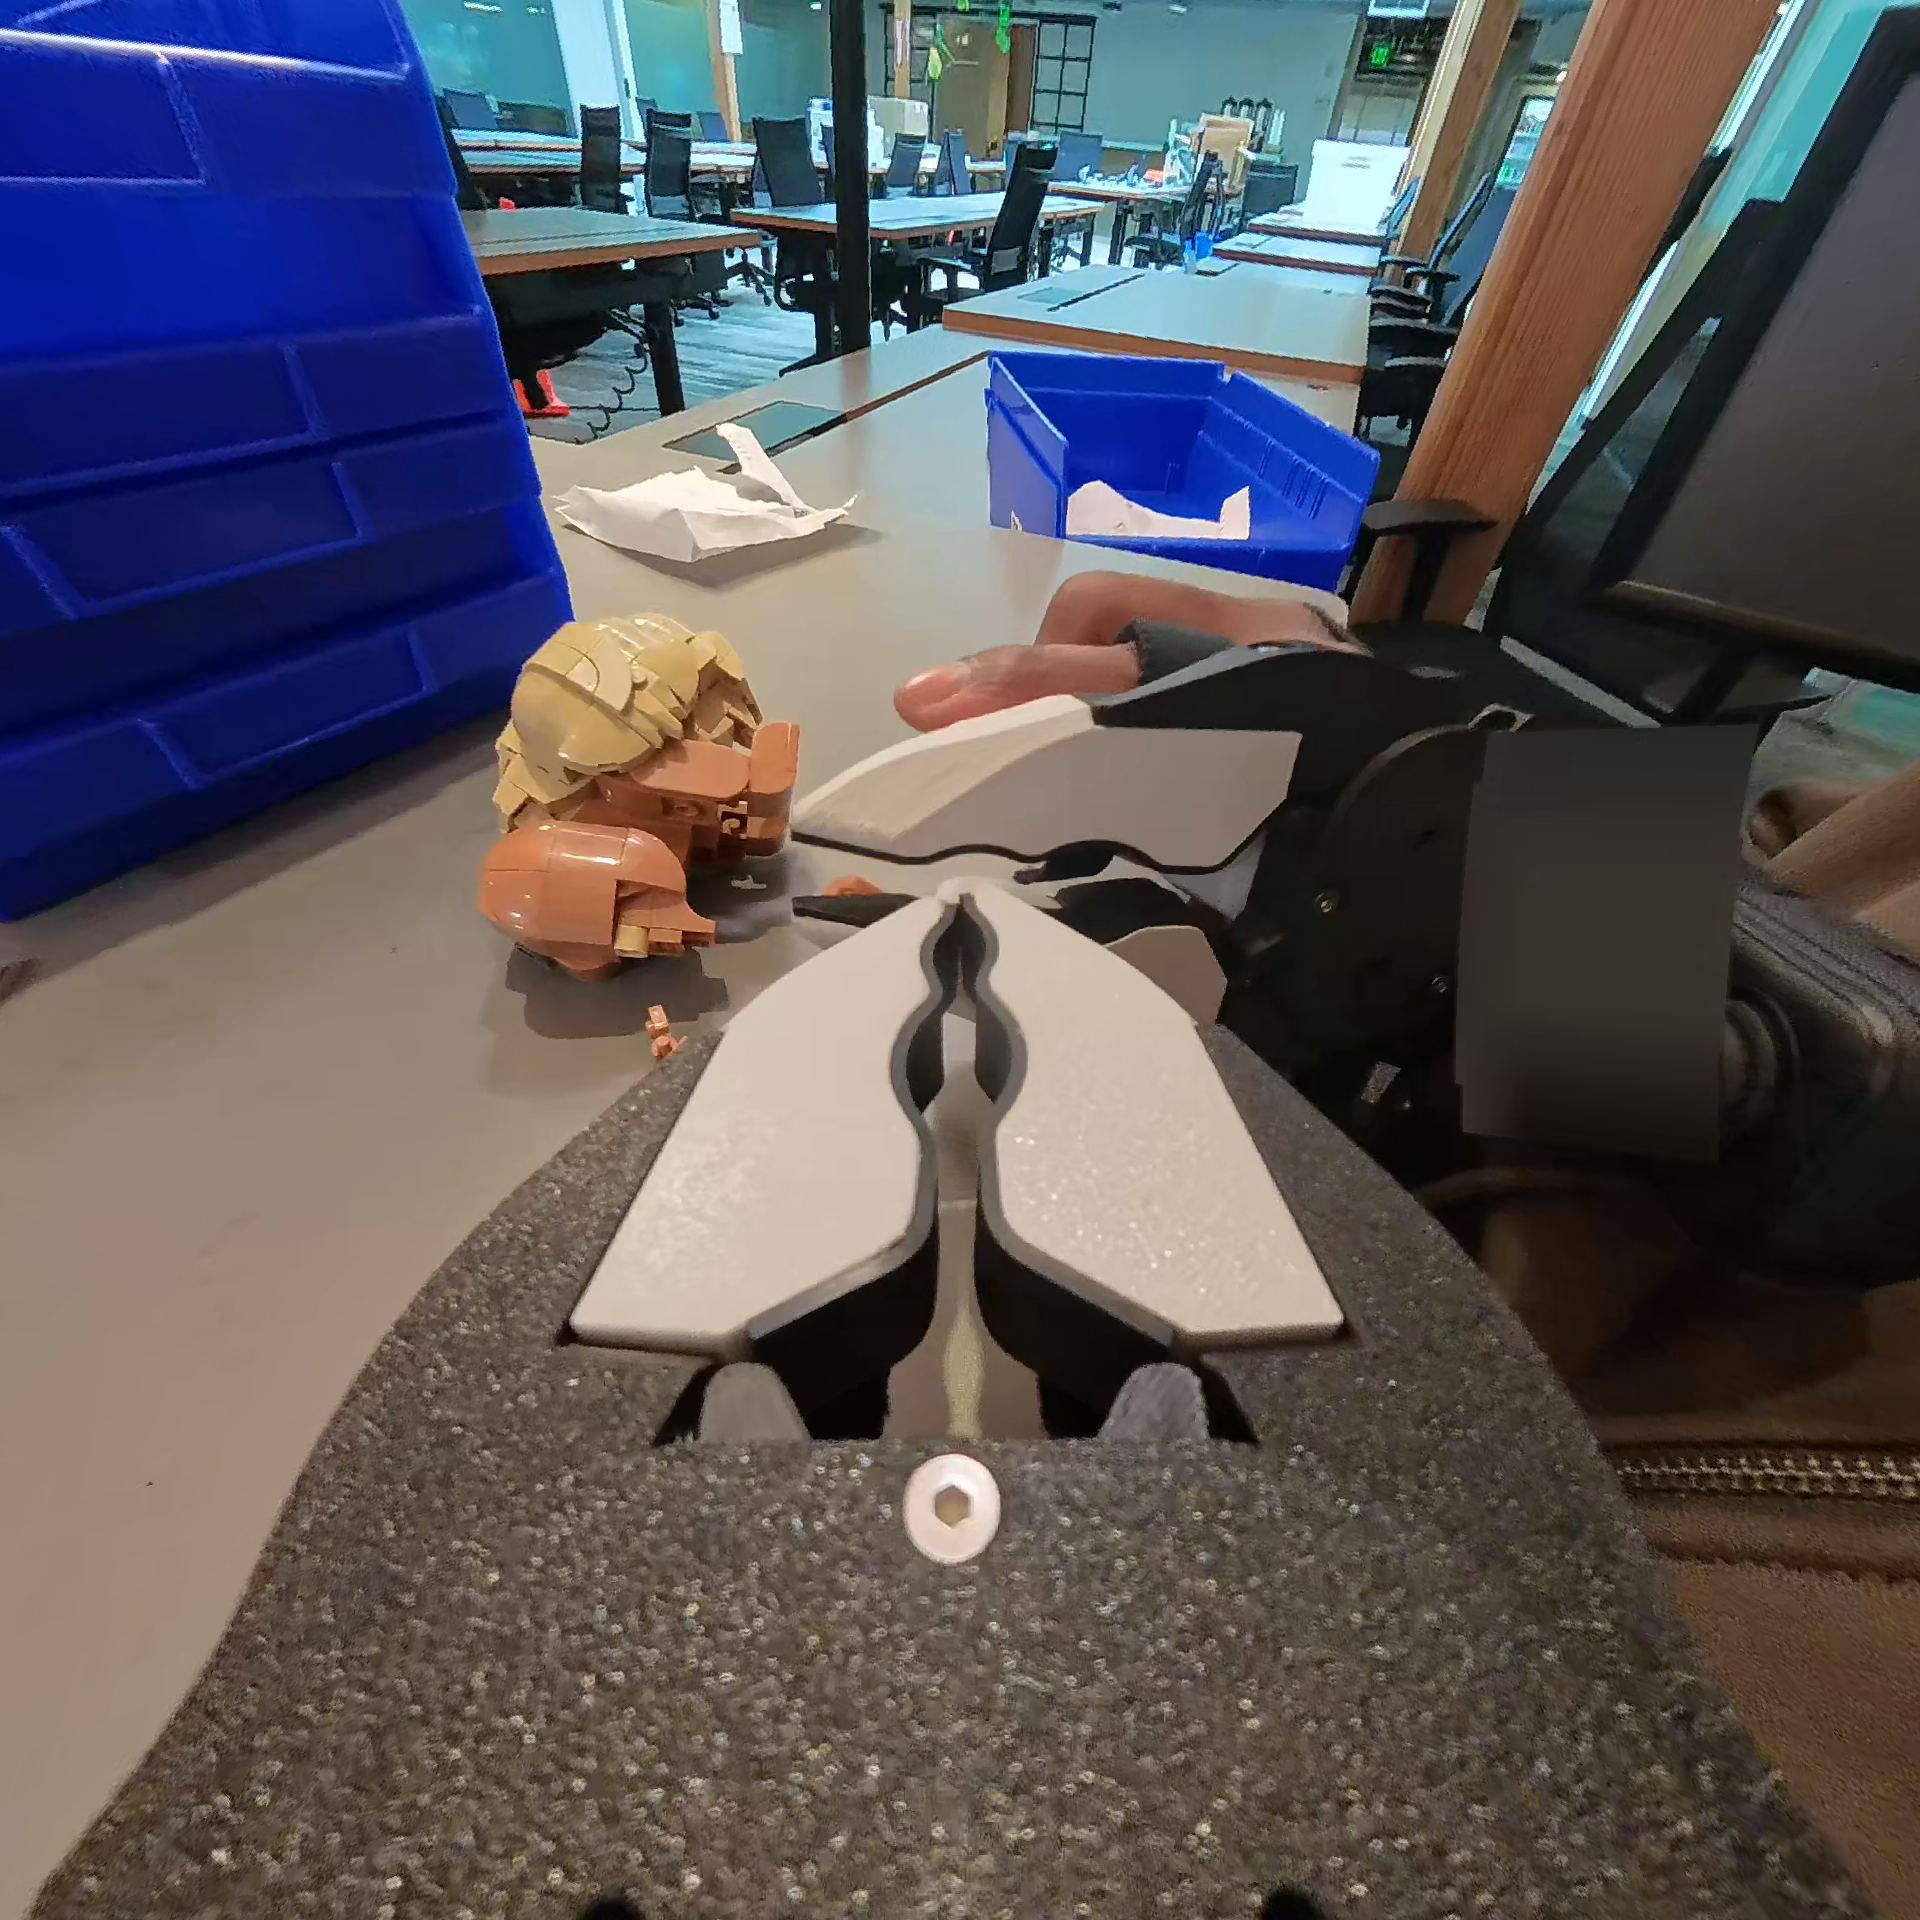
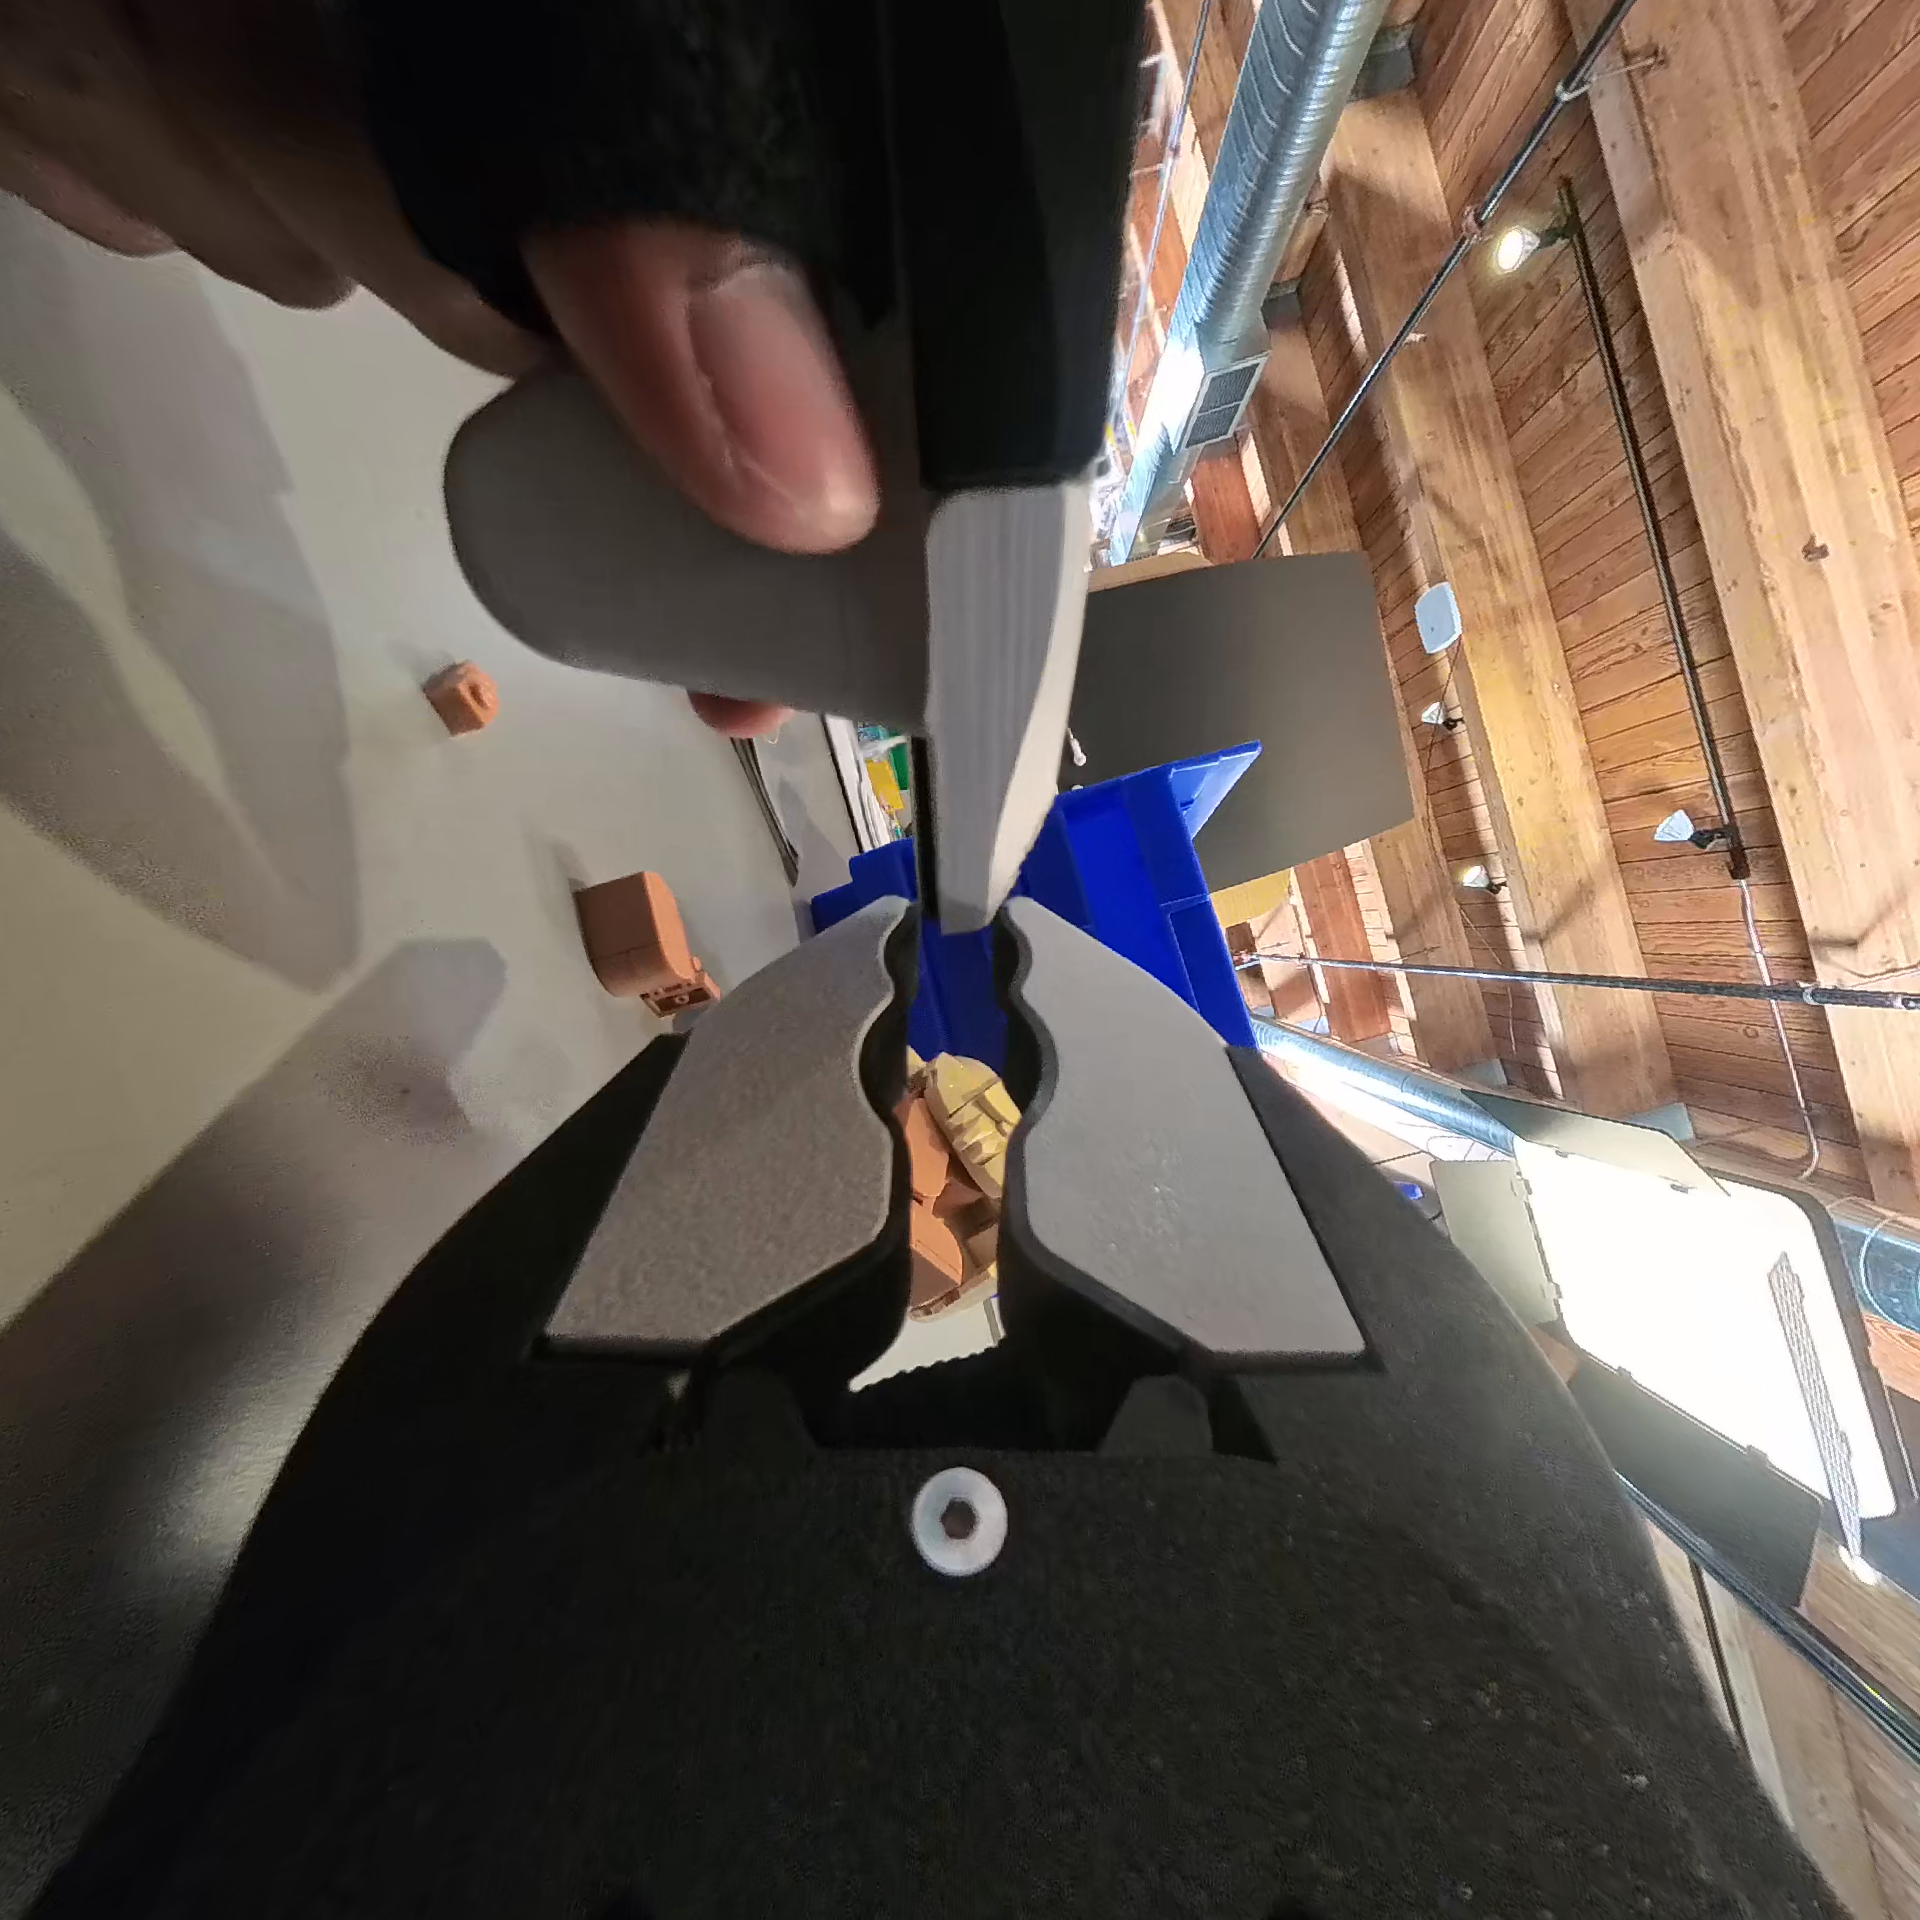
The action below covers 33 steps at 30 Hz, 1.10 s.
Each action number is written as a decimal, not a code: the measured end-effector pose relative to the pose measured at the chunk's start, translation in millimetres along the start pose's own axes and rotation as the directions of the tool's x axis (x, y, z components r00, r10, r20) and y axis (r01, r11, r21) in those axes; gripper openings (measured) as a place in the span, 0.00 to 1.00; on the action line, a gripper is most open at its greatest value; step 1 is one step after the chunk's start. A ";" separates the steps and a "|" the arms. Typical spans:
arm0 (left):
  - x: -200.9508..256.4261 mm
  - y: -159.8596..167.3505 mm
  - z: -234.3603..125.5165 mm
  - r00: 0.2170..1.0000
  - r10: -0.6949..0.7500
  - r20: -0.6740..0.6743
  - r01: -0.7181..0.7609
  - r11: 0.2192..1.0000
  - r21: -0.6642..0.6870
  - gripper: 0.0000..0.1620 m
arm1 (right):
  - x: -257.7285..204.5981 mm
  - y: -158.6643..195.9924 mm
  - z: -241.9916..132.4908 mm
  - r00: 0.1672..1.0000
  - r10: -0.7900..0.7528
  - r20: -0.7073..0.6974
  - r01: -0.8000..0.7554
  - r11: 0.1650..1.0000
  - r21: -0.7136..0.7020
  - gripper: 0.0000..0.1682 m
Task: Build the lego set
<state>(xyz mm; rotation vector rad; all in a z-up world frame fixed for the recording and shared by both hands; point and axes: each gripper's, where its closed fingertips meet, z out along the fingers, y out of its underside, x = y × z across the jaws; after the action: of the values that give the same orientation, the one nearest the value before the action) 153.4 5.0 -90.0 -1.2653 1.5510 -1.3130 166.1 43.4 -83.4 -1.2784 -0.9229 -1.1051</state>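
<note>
A lego head with tan hair and a brown face (image 1: 623,717) lies on the grey table (image 1: 260,1143). It also shows between my right fingers (image 2: 961,1143). A rounded brown part (image 1: 571,899) (image 2: 634,940) lies beside it. A tiny brown piece (image 1: 660,1034) (image 2: 462,698) lies loose nearby. My left gripper (image 1: 961,902) is shut, and nothing shows between its tips. My right gripper (image 1: 798,864) is turned on its side and points at the head. Its fingers stand apart (image 2: 956,914), with the left gripper's tip (image 2: 971,883) between them. Another small brown bit (image 1: 847,886) shows by its lower finger.
A tall stack of blue bins (image 1: 208,416) stands at the left, close behind the head. An open blue bin (image 1: 1174,457) and crumpled white paper (image 1: 707,509) lie farther back. A hand (image 1: 1018,675) rests on the right gripper. A dark monitor (image 1: 1766,364) stands at the right. My two grippers' fingertips are within a few centimetres of each other.
</note>
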 end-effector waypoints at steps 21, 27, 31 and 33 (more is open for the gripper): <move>-49.3 38.4 -9.8 0.995 0.036 0.092 -0.008 0.956 -0.294 0.16 | -1.3 93.0 -41.3 0.697 0.634 0.335 -0.588 0.773 -0.240 0.12; -65.9 52.8 -1.0 1.000 0.015 0.024 -0.004 0.918 -0.396 0.19 | -8.0 82.4 -34.5 0.687 0.629 0.364 -0.582 0.776 -0.243 0.12; -69.0 63.3 7.7 0.997 0.073 0.014 -0.057 0.881 -0.469 0.17 | -14.2 66.1 -29.2 0.683 0.610 0.402 -0.576 0.788 -0.217 0.12; -69.4 68.0 10.6 0.993 0.118 0.011 -0.097 0.860 -0.501 0.11 | -18.2 57.8 -26.0 0.689 0.592 0.418 -0.565 0.800 -0.203 0.12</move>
<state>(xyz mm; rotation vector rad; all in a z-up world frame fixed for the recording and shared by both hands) 165.7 68.9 -162.9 -1.4741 1.9809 -0.8258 215.9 17.4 -118.0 -1.7720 -0.7336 -0.3167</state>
